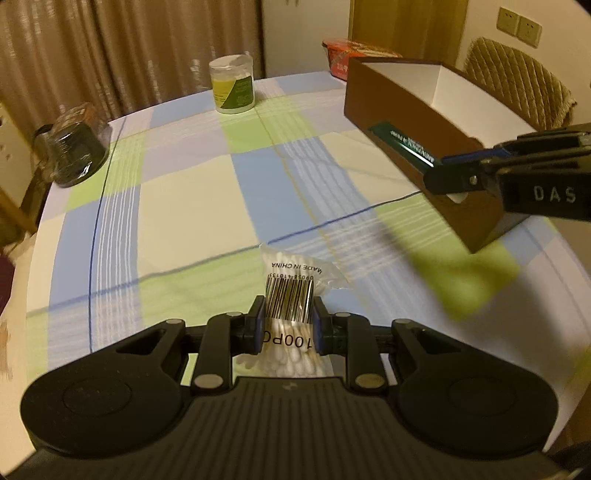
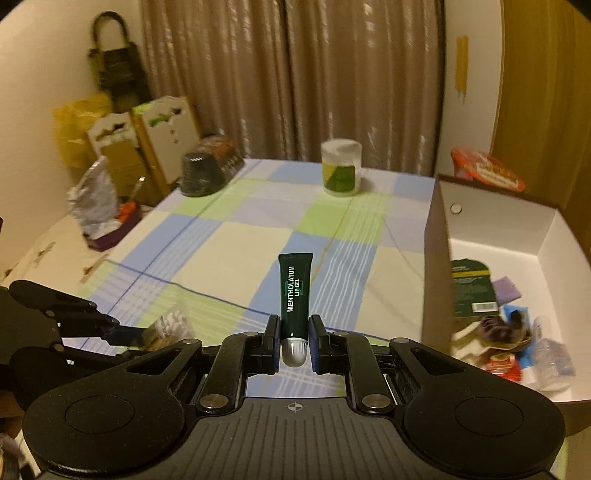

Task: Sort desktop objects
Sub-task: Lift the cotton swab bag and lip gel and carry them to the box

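Curtains hang behind a desk [image 2: 229, 229] under a checked cloth. Right gripper [image 2: 293, 341] has its jaws pinching a lip gel tube [image 2: 295, 291] near the cap, probably so it can drop nose-first into the box [image 2: 436, 258] just beside it. Left gripper [image 1: 288, 326] pinches a swab bag [image 1: 291, 295] above the cloth. Inside the box lie small packets and a dark card; a swab jar [image 2: 340, 171] stands well apart.

You are in a lived-in home room. Brown curtains [image 2: 295, 74] hang behind a bench under a checked cloth [image 1: 207, 192], with a quilted chair [image 1: 517, 81] beside it and wall sockets [image 1: 519, 26] above. Bags [image 2: 79, 129] and cartons [image 2: 147, 136] pile up in the corner.
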### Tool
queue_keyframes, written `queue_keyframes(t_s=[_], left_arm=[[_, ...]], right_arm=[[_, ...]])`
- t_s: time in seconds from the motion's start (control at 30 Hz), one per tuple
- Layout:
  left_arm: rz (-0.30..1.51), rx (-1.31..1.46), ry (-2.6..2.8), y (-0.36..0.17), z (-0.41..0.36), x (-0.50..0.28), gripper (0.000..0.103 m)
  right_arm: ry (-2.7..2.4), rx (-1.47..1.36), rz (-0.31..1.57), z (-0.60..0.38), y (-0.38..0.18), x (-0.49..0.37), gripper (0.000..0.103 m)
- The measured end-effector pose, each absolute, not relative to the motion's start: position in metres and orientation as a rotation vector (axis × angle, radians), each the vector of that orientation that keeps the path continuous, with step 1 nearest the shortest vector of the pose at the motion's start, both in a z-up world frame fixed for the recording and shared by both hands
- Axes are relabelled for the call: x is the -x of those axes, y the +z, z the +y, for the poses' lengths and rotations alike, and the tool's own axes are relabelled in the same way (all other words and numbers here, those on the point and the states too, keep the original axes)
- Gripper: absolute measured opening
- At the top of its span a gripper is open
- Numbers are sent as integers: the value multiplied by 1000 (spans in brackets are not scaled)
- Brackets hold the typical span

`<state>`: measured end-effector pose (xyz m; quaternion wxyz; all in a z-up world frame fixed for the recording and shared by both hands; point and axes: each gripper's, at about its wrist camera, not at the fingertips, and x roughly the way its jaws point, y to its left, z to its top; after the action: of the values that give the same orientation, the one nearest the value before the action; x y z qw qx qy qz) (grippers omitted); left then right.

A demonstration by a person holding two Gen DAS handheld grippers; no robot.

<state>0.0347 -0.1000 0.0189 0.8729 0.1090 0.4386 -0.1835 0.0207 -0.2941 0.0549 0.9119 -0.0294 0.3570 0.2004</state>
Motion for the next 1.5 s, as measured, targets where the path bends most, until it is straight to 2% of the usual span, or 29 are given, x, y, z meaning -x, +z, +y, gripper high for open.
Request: queue_keyframes(t_s=[0.23, 0.73, 0.97, 1.5], left_arm=[[886, -187, -341, 38, -145, 13, 20], [789, -219, -533, 60, -211, 50, 20], [754, -224, -623, 68, -250, 46, 20], [752, -213, -588, 73, -346, -1, 20]], right_arm=[[395, 61, 710, -341, 72, 10, 14], [96, 26, 702, -412, 91, 60, 14], [15, 28, 702, -452, 103, 67, 14], [87, 27, 707, -526, 104, 9, 14]])
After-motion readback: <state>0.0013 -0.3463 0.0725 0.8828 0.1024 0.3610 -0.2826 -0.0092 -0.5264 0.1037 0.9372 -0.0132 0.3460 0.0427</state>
